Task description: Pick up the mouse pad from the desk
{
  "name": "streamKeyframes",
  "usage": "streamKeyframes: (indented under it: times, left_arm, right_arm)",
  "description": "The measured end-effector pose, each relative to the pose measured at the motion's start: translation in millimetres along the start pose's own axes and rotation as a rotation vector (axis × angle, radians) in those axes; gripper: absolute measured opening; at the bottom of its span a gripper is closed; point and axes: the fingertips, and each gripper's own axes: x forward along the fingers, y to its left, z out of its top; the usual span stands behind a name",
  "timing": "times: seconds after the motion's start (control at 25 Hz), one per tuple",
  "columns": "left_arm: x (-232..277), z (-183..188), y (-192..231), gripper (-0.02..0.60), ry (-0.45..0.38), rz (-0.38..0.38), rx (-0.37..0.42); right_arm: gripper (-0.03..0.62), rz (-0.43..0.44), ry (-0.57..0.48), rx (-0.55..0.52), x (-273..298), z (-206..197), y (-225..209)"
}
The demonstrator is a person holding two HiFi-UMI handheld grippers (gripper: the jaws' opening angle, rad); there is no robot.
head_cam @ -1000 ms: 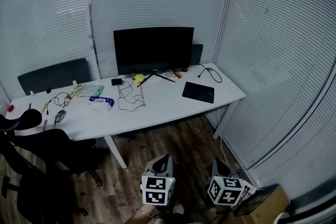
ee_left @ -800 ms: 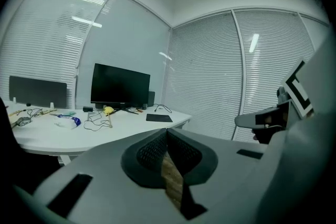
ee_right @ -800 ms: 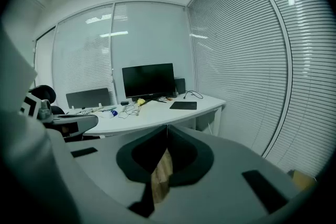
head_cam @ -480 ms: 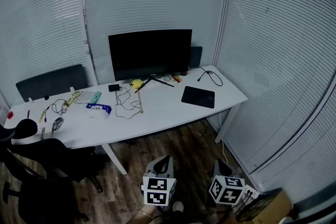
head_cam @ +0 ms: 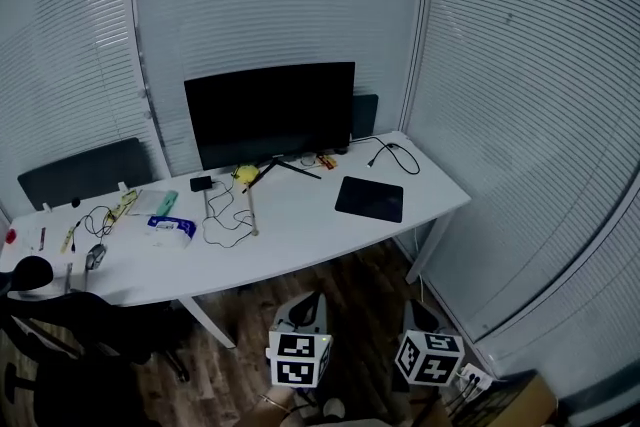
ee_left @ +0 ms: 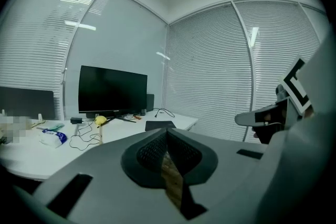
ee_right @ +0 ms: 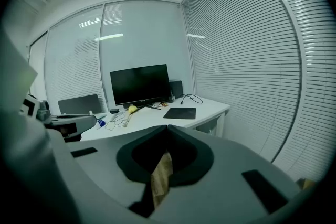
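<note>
Left gripper [ee_left: 167, 131] and right gripper [ee_right: 167, 127], jaws together, have neared the mouse pad [head_cam: 369, 198]

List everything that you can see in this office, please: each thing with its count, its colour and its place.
flat white desk: one, white, along the blinds
wide black monitor: one, black, rear middle of the desk
flat rectangular black mouse pad: one, black, right part of the desk
looped black cable: one, black, rear right corner of the desk
small yellow object: one, yellow, in front of the monitor
blue and white packet: one, left of the desk's middle
grey computer mouse: one, grey, left end of the desk
black office chair: one, black, on the floor at left
left gripper: one, grey, short of the desk, shut, empty
right gripper: one, grey, beside it, shut, empty
</note>
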Motion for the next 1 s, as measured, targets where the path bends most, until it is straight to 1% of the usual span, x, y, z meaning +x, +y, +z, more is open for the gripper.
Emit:
streamKeyframes:
  times: [0.64,0.84,1.0]
  left_arm:
    - [87.0,18.2,-17.6,0.018,0.022,-0.026,0.018]
    - [110.4,22.0,-19.6,0.018,0.013,-0.018,0.016]
    - [123.5,21.1,-21.4,0.018,0.026,-0.013,0.017]
  right_arm:
    - [0.034,-0.009,0.017,0.010,61.6,30.8,-53.3]
    - [0.034,-0.002,0.022,0.010,79.7,35.6,-66.6]
    - [0.034,0.008,0.030,0.010,91.2,37.6,-74.0]
